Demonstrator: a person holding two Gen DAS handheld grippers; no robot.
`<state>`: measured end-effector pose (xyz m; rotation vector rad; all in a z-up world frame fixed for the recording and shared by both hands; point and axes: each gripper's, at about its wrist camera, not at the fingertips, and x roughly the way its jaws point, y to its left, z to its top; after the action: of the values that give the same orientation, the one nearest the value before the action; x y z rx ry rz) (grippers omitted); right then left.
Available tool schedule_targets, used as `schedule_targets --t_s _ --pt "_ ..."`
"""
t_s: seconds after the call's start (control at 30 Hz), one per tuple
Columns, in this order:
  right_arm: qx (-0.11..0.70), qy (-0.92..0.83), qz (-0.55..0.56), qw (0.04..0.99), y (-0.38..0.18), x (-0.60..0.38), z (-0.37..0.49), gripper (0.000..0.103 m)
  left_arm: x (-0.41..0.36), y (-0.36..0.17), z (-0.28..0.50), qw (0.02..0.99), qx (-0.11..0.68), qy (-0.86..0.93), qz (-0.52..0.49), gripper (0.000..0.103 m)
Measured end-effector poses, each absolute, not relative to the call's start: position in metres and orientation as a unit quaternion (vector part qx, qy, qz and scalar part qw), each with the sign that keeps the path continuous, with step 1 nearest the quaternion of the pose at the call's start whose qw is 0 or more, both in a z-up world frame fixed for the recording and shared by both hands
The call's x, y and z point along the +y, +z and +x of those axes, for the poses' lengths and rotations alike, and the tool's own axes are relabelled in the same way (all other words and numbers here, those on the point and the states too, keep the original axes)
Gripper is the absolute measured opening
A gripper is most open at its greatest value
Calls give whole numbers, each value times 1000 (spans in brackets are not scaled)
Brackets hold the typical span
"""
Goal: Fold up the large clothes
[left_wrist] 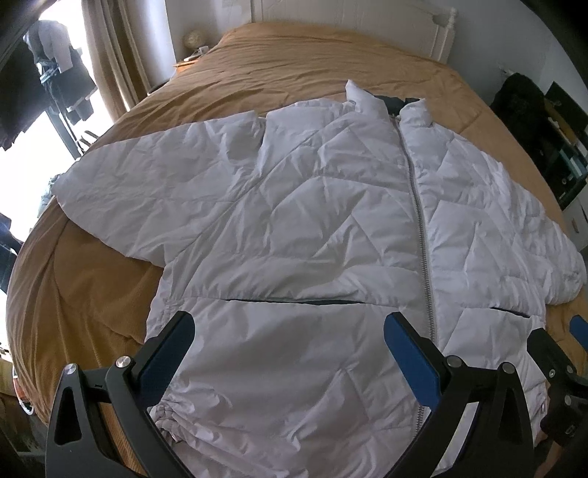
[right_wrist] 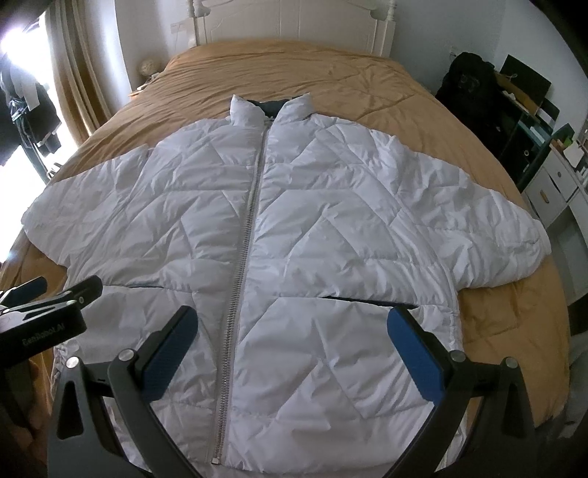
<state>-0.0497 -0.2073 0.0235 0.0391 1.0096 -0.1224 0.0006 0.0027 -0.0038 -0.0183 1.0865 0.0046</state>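
Observation:
A white quilted puffer jacket [left_wrist: 312,228] [right_wrist: 294,228] lies flat and front-up on the bed, zipped shut, collar toward the headboard and both sleeves spread out to the sides. My left gripper [left_wrist: 288,331] hovers open above the jacket's lower left panel near the hem, holding nothing. My right gripper [right_wrist: 292,325] is open above the lower right panel, just right of the zip [right_wrist: 242,279]. Each gripper shows at the edge of the other's view: the right gripper [left_wrist: 558,342] at the far right, the left gripper [right_wrist: 55,290] at the far left.
The bed has a tan cover [right_wrist: 330,70] and a white headboard [right_wrist: 290,22]. A curtain and bright window [left_wrist: 44,147] stand on the left. A dark bag [right_wrist: 466,84] and white drawers [right_wrist: 551,184] line the right side.

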Motion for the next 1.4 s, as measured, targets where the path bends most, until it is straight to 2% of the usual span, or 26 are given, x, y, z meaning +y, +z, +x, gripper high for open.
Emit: schedule_targets --t_s 1.4 --pt "488 -57 11 871 18 -206 -51 103 1 -6 0 854 521 3 -10 103"
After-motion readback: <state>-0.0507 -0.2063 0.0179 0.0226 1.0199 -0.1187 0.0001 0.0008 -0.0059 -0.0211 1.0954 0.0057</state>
